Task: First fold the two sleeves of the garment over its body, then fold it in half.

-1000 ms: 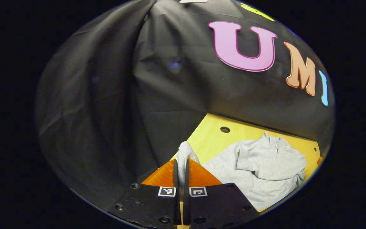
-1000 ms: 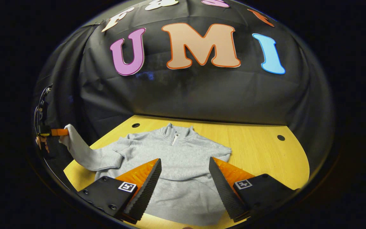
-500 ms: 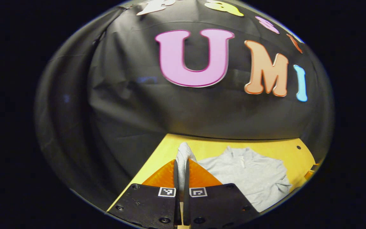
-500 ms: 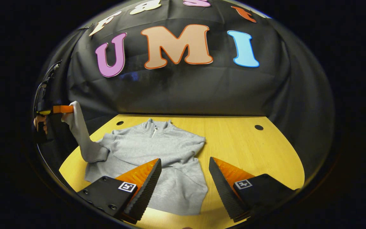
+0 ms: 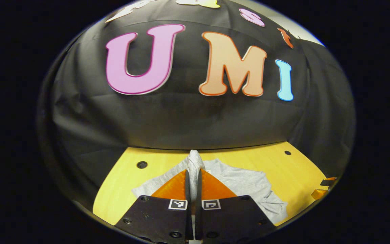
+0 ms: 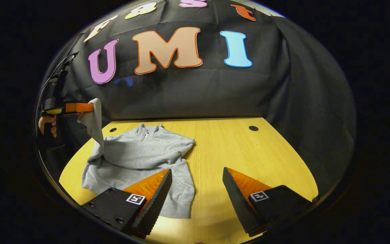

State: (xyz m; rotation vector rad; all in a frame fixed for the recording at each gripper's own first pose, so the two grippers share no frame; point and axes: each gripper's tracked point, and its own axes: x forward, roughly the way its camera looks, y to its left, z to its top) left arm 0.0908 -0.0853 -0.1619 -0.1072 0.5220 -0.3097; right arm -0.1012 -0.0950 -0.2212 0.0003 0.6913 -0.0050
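The grey garment (image 6: 141, 159) lies on the counter (image 6: 249, 152), one sleeve (image 6: 95, 125) lifted above its body. The left gripper (image 5: 193, 176) pinches that sleeve's cuff. The right gripper (image 6: 196, 196) hovers spread apart over the counter near the hem.

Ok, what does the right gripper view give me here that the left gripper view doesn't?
Right gripper view: the whole grey pullover on the table, its other sleeve already lying across the body, the lifted sleeve hanging from the left gripper, the hand holding it, and the right gripper open above the table. Left gripper view: the left gripper close up, pinching the cuff. Both: pullover, table.
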